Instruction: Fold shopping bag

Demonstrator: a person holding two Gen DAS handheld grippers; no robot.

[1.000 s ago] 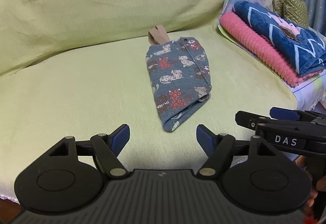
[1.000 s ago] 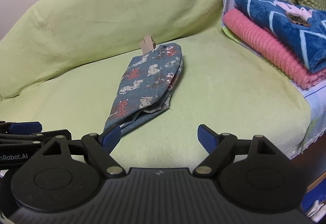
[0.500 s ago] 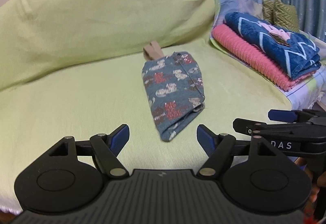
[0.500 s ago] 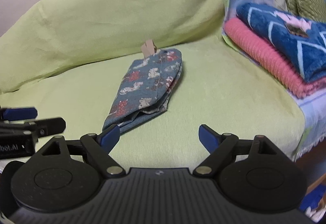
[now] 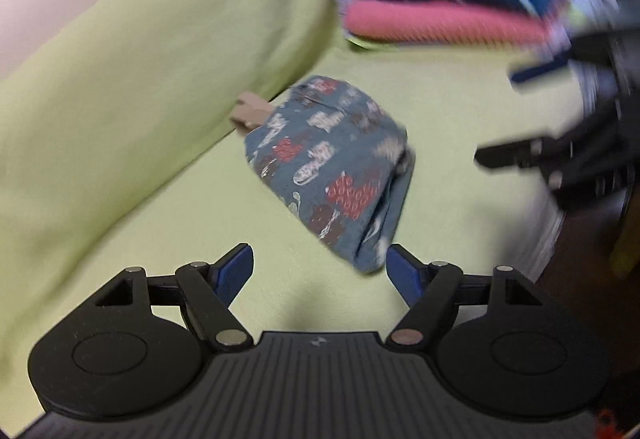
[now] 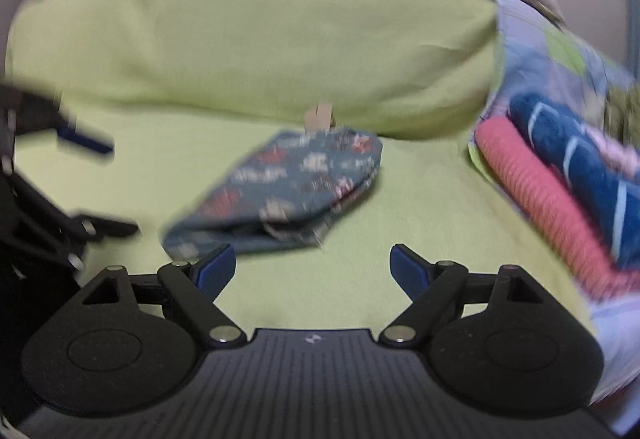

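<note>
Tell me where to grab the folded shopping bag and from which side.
Take the shopping bag at its narrow near end, probably with the left gripper, coming in low from the front. The bag lies flat on the green cover, and that end tapers towards the gripper's open jaws; the layered right edge looks bulkier.

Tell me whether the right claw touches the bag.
Apart. The right wrist view shows green cover between the open right claw and the bag, which lies folded on the sofa.
</note>
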